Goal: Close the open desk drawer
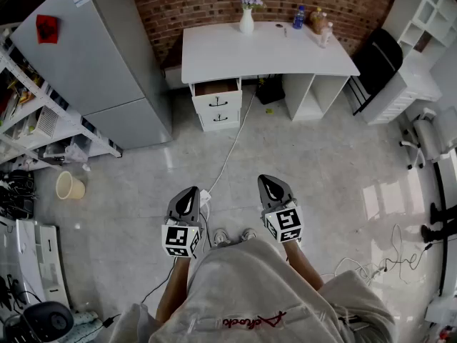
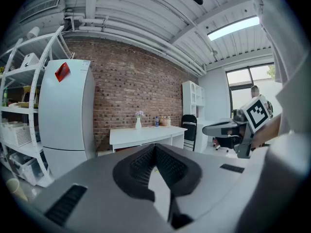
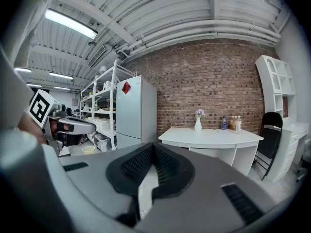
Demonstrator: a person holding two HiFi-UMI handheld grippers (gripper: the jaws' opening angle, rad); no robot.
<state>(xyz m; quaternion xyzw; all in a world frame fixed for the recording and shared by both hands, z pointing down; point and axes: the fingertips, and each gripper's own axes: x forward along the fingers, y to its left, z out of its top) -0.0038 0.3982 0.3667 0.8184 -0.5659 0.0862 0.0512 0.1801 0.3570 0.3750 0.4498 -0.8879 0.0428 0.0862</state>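
Still far off: left gripper [image 1: 187, 204] and right gripper [image 1: 273, 190] closed, empty, facing the open top drawer [image 1: 216, 88] of the white desk [image 1: 264, 51].

fridge [image 1: 93, 56] (red tag [image 1: 46, 28]) | flower vase [image 1: 246, 20] | bottles [image 1: 319, 21] | black chair [image 1: 378, 59] | beige bucket [image 1: 69, 186] | floor cable [image 1: 232, 145]

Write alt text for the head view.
A person stands on a grey floor holding the left gripper and right gripper, jaws shut and empty, facing a distant white desk whose top drawer is open. A fridge stands at the view's left.
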